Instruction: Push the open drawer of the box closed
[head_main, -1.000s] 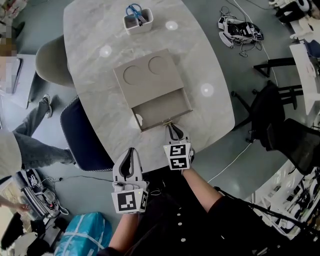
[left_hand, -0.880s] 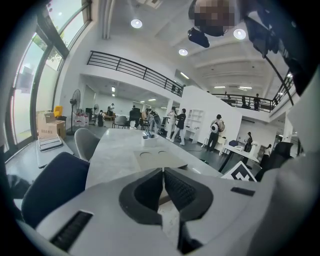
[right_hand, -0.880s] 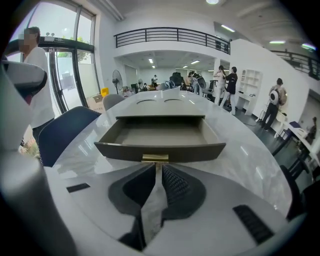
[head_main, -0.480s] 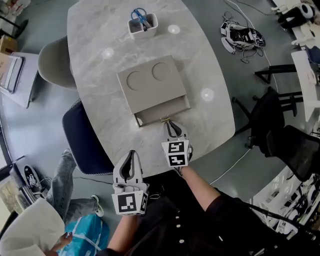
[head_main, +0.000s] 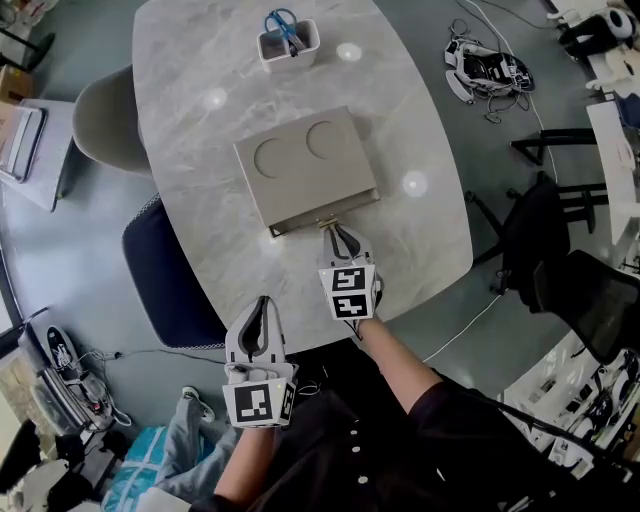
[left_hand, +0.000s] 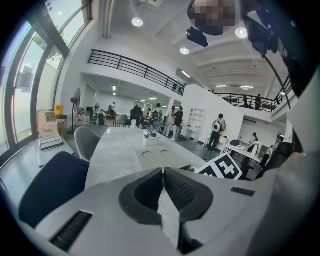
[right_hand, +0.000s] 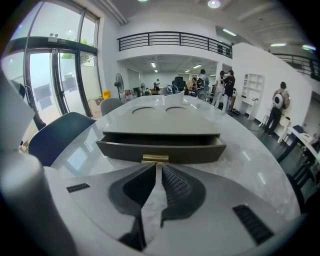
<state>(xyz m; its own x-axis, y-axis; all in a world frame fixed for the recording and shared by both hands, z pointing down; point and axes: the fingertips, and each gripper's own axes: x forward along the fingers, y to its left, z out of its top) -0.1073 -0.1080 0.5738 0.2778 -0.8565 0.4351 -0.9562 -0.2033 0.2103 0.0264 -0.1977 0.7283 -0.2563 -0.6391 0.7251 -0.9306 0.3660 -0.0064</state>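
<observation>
Drawer (right_hand: 160, 149) faced by the clenched right gripper (head_main: 333, 233)

The right gripper's jaws were pressed together on nothing, and their tips were set right at the brass handle (right_hand: 155, 158). The drawer was seen just ahead of them, projecting only slightly from the box (head_main: 305, 165). The left gripper (head_main: 262, 306) was held well back at the near edge of the table (head_main: 190, 150), likewise clenched and empty, with the box ahead and to its right.

One box (head_main: 305, 165), one drawer (right_hand: 160, 150), one cup (head_main: 290, 45), two grippers (head_main: 263, 305) (head_main: 330, 230).
</observation>
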